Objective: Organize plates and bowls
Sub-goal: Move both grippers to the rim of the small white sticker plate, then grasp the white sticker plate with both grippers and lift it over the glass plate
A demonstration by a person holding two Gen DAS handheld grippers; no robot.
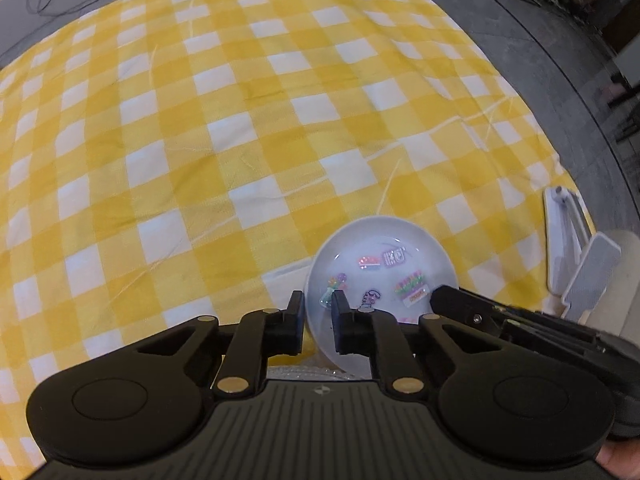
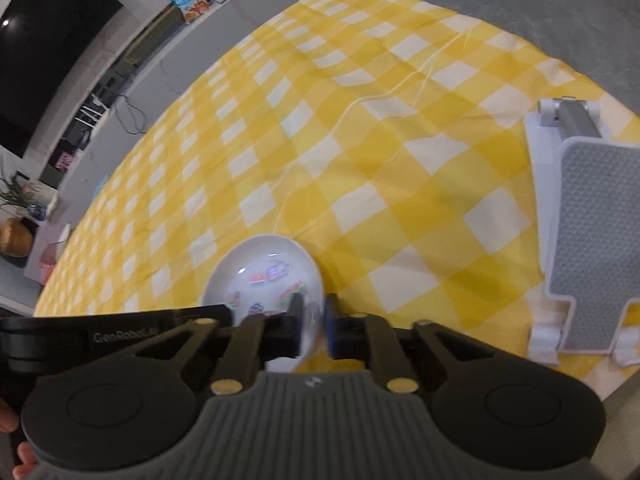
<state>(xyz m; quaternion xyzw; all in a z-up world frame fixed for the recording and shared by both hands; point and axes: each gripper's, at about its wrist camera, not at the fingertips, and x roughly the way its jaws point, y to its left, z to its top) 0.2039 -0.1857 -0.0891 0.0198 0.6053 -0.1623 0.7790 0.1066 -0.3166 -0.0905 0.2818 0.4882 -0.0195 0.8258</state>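
Observation:
A white bowl (image 1: 384,268) with coloured cartoon prints inside is held just above the yellow checked cloth (image 1: 240,120). My left gripper (image 1: 318,312) is shut on the bowl's left rim, one finger inside and one outside. My right gripper (image 2: 311,320) is shut on the right rim of the same bowl (image 2: 264,272). The right gripper's fingers (image 1: 472,312) reach in from the right in the left wrist view. The left gripper's arm (image 2: 120,334) shows at the left in the right wrist view. A clear plate edge (image 1: 304,372) shows under the bowl.
A white and grey folding stand (image 2: 588,264) lies on the cloth at the right, also in the left wrist view (image 1: 576,264). The cloth (image 2: 360,140) ends at a grey floor (image 1: 540,40). A counter with packets (image 2: 188,0) stands far left.

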